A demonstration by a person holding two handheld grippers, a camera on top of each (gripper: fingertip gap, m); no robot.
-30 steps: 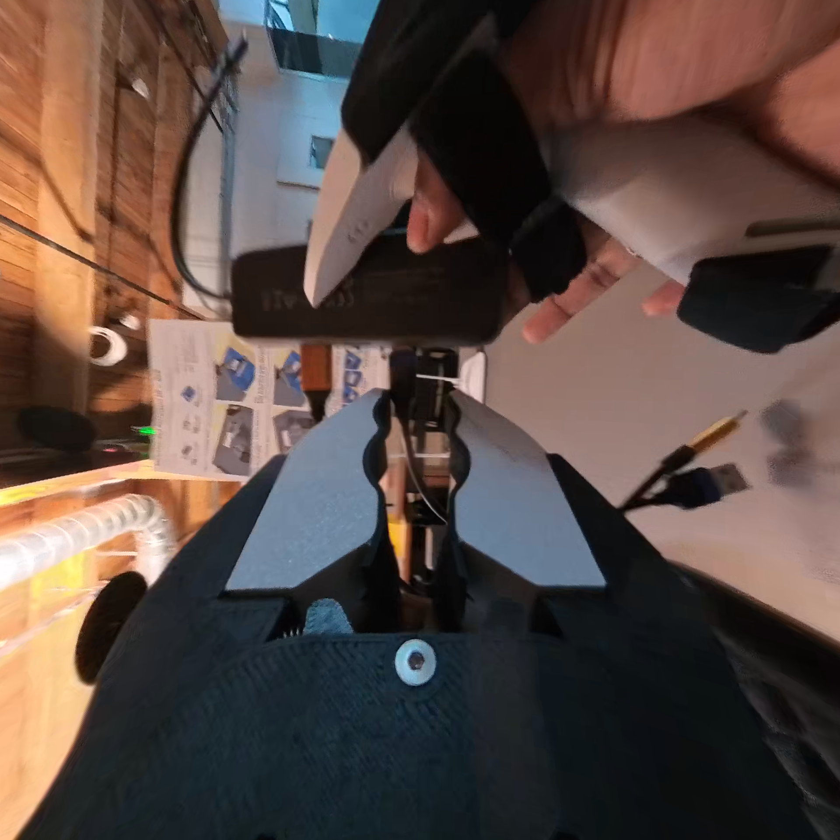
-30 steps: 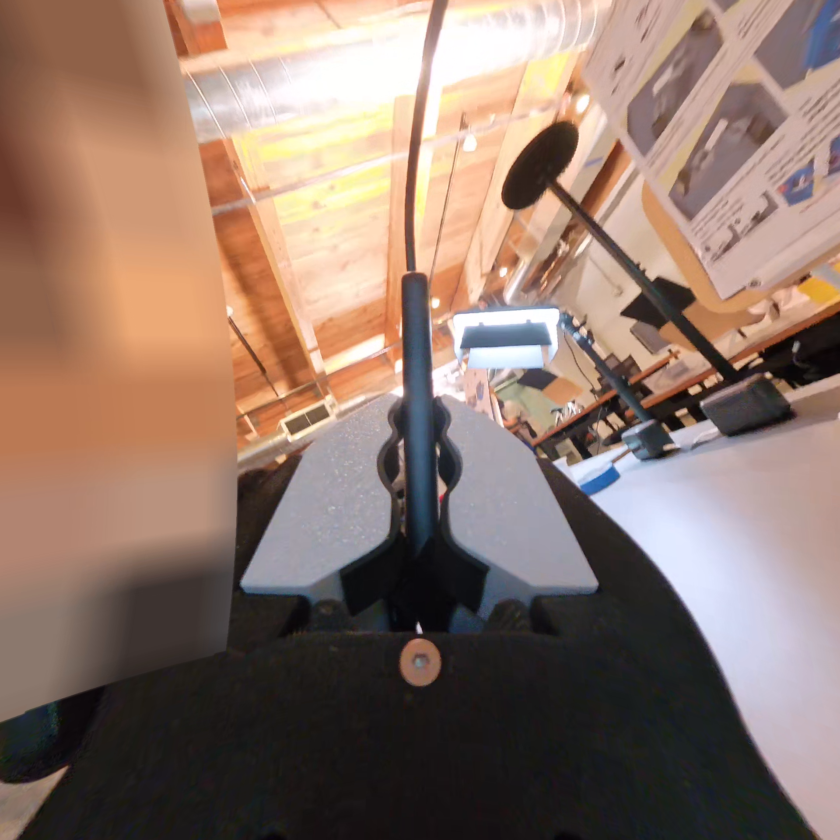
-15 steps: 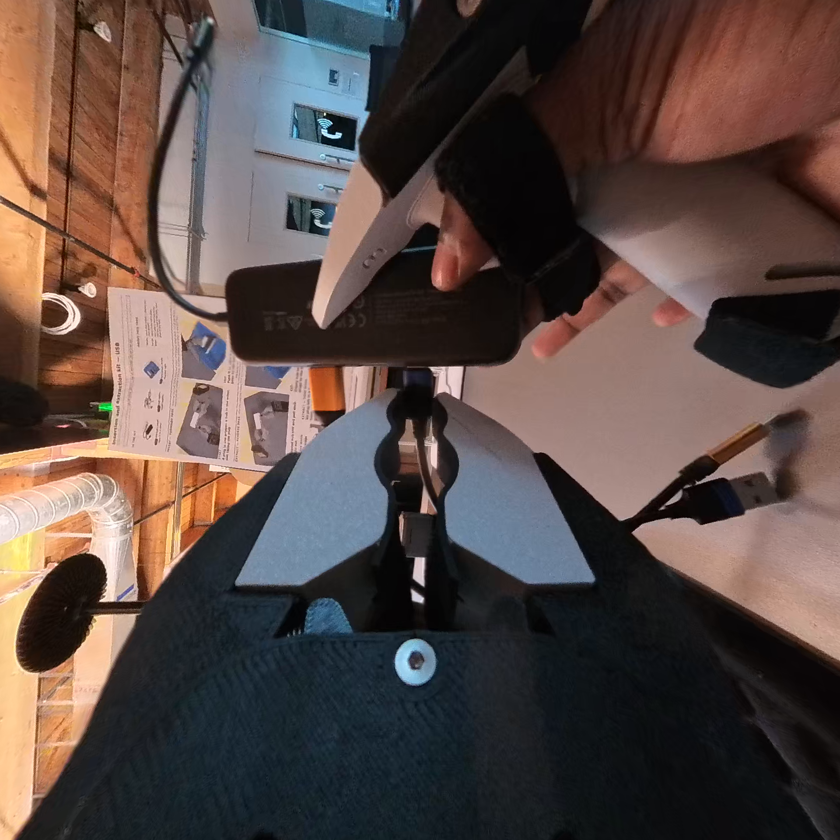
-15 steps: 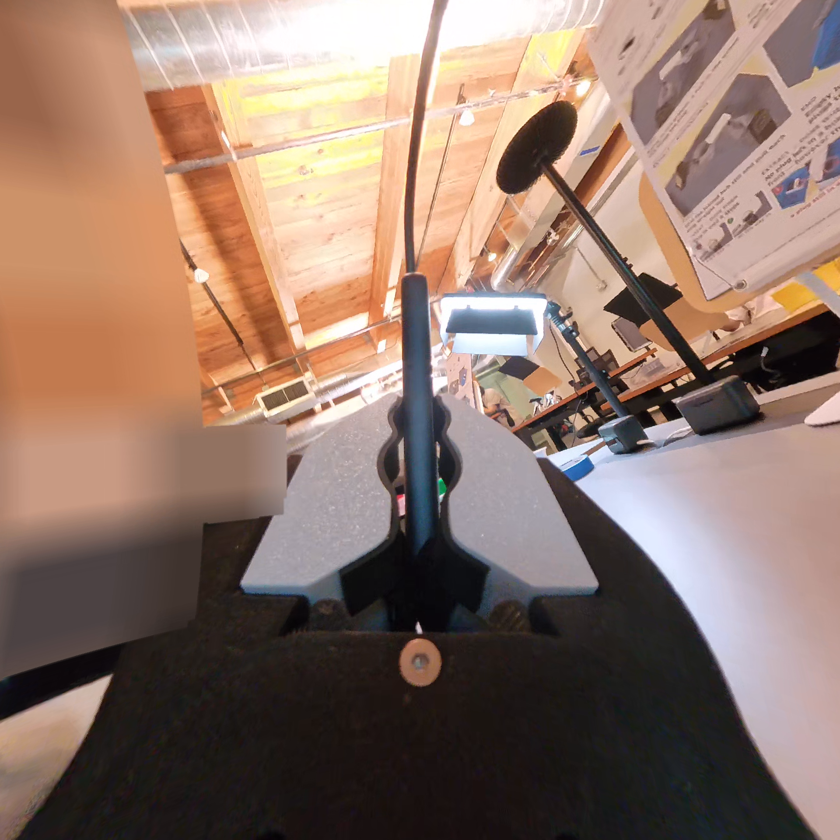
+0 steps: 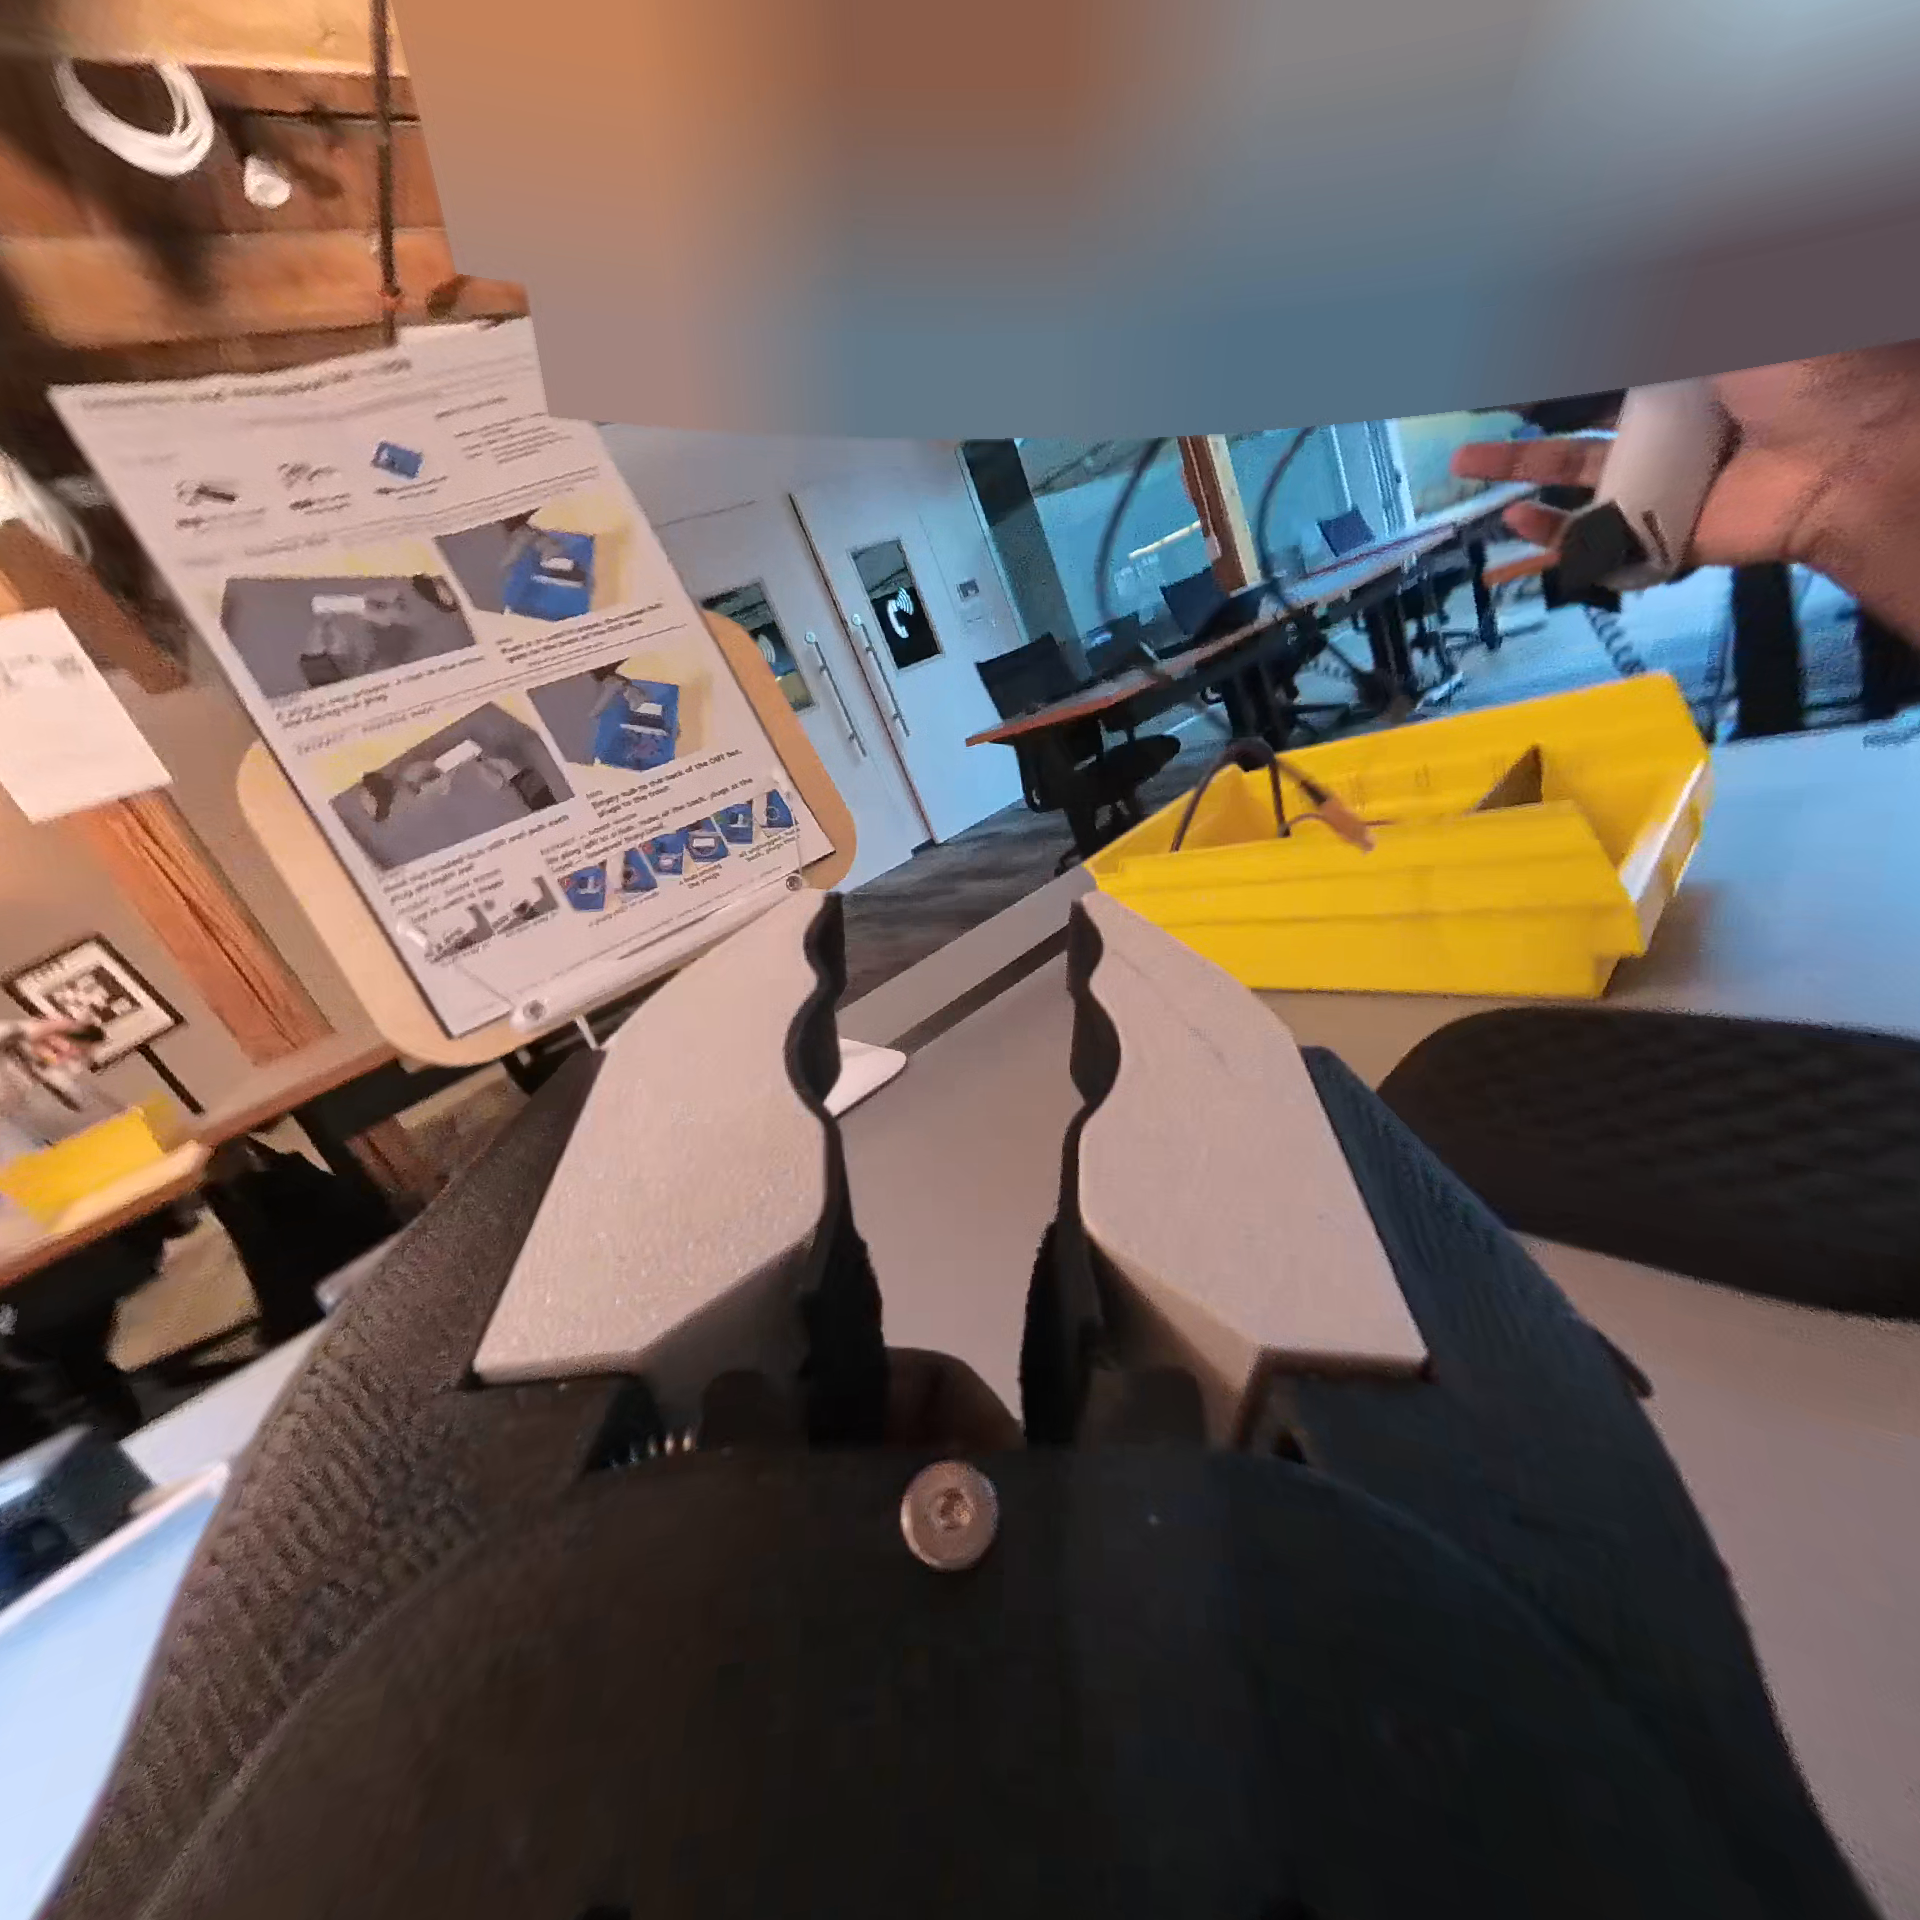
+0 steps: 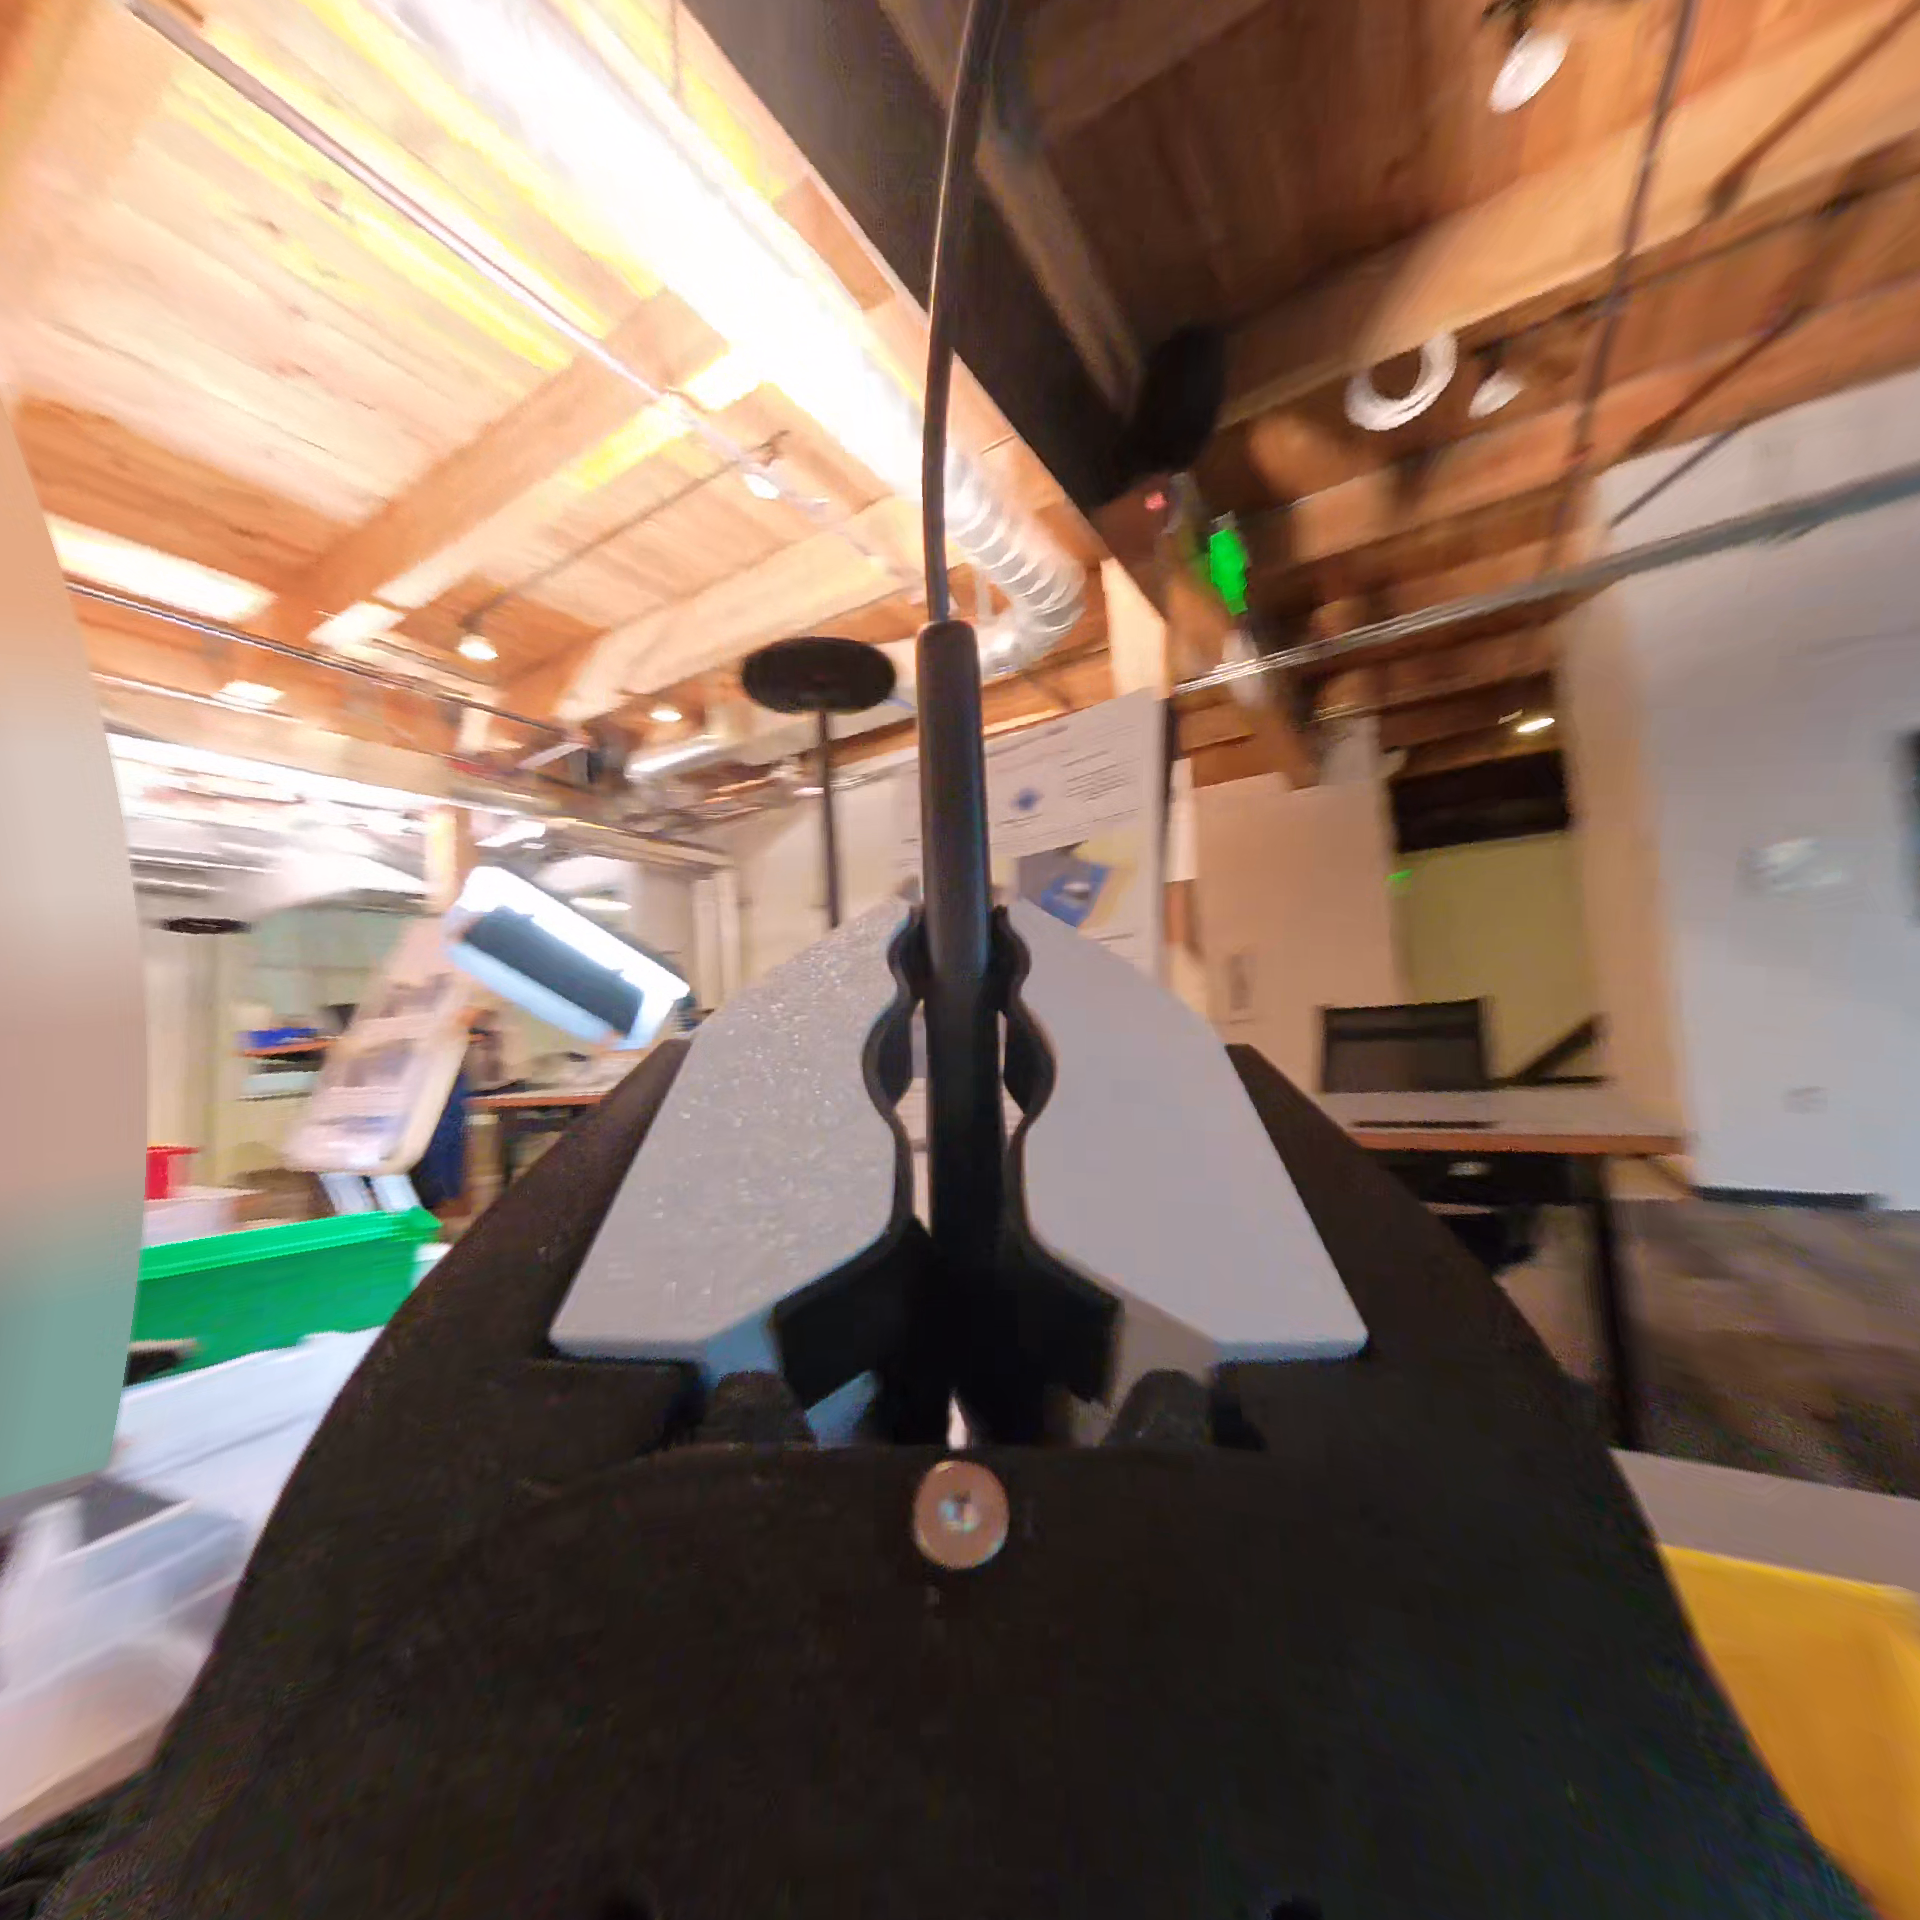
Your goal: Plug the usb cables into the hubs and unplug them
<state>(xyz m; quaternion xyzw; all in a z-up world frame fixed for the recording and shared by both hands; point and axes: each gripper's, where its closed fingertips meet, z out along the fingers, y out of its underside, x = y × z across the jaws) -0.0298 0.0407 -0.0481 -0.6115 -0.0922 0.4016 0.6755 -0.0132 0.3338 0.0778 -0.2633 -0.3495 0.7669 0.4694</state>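
My left gripper (image 5: 956, 935) is open and empty, held above the grey table (image 5: 1766, 1455). A dark cable with an orange plug (image 5: 1340, 826) lies in a yellow bin (image 5: 1403, 914) ahead to the right. My right gripper (image 6: 958, 925) is shut on the black hub (image 6: 954, 779), seen edge-on, and its thin cable (image 6: 940, 416) rises out of view. The hub's ports are hidden. The hub does not show in the left wrist view. A hand (image 5: 1766, 499) in a black and white strap shows at the upper right of that view.
An instruction sheet on a wooden stand (image 5: 457, 675) stands at the table's left back. A rounded black body (image 5: 1662, 1143) sits close on the right. In the right wrist view a green bin (image 6: 281, 1288) is at the left and a yellow bin corner (image 6: 1787, 1714) is below right.
My left gripper held a plug at the hub; it has let go, opened and swung away to face the yellow bin. My right gripper has turned but keeps hold of the hub.
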